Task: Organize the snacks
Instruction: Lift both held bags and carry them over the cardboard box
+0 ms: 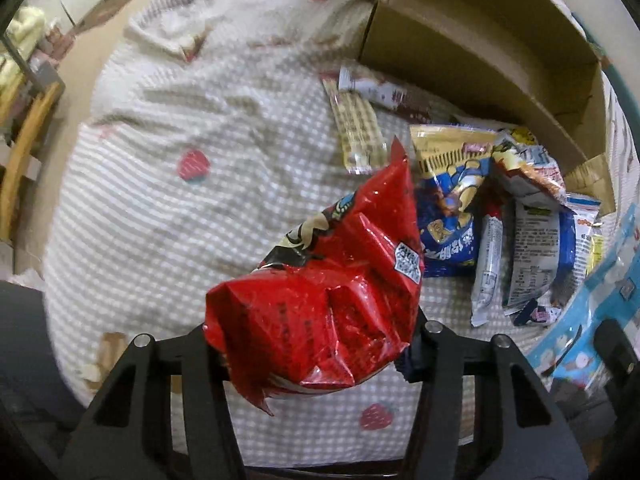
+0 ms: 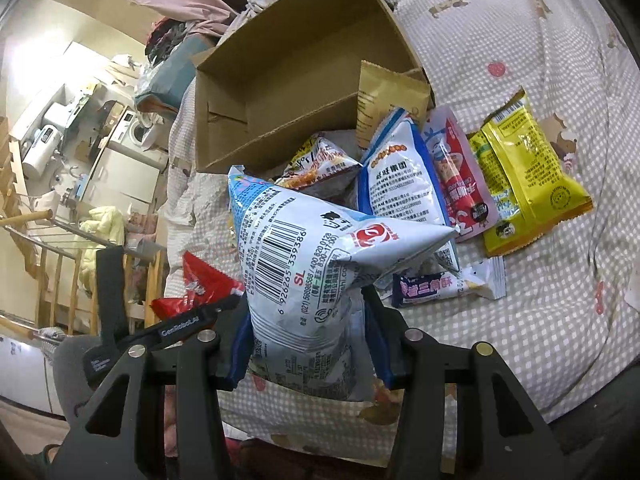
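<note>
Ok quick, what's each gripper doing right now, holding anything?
Left gripper: closed on the red snack bag, lifted off the bed.
Right gripper: closed on the white-and-blue snack bag.

Red snack bag (image 1: 320, 300), white/blue bag w/ black barcode (image 2: 312, 272), yellow packet (image 2: 528, 184), brown box (image 2: 288, 72), beige-check strawberry sheet (image 1: 180, 220).

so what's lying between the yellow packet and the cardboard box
In the right wrist view, a red-and-white sausage packet and a white-and-blue bag lie between the yellow packet and the cardboard box, with a tan packet leaning against the box.
</note>
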